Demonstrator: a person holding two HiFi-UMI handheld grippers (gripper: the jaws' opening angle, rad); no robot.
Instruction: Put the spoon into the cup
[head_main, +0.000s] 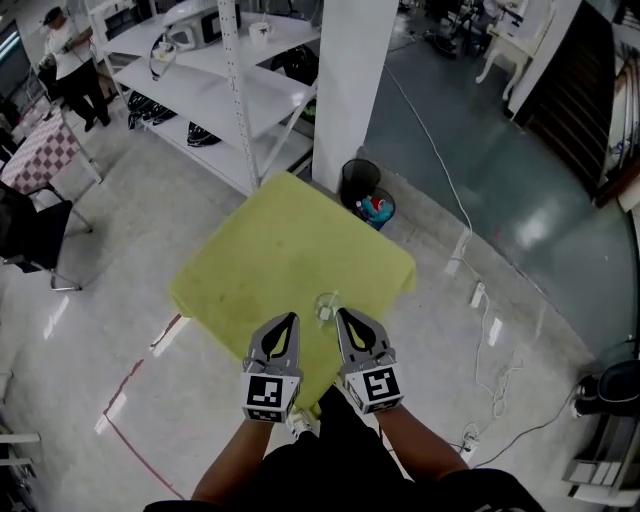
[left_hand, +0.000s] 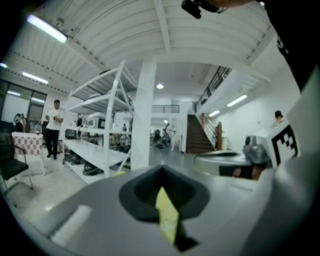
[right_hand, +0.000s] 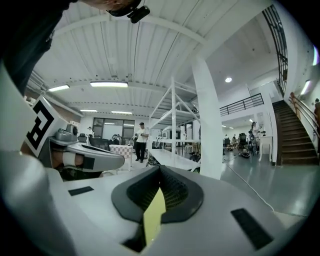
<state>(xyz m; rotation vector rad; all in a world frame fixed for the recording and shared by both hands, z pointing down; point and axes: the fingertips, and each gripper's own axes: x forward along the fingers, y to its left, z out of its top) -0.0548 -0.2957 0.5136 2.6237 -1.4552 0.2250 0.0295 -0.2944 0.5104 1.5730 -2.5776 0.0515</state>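
Left claw (left_hand: 161, 169) jaws together; shelving (left_hand: 95, 149), pillar (left_hand: 143, 115), stairs (left_hand: 199, 136) beyond.

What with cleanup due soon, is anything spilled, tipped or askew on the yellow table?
Nothing stands out. The cup stands on the table with no spill or mess showing around it. The head view is too small to tell whether the spoon is inside the cup.

the cup (head_main: 327, 307) is tiny and blurred — whether a spoon sits inside cannot be told.
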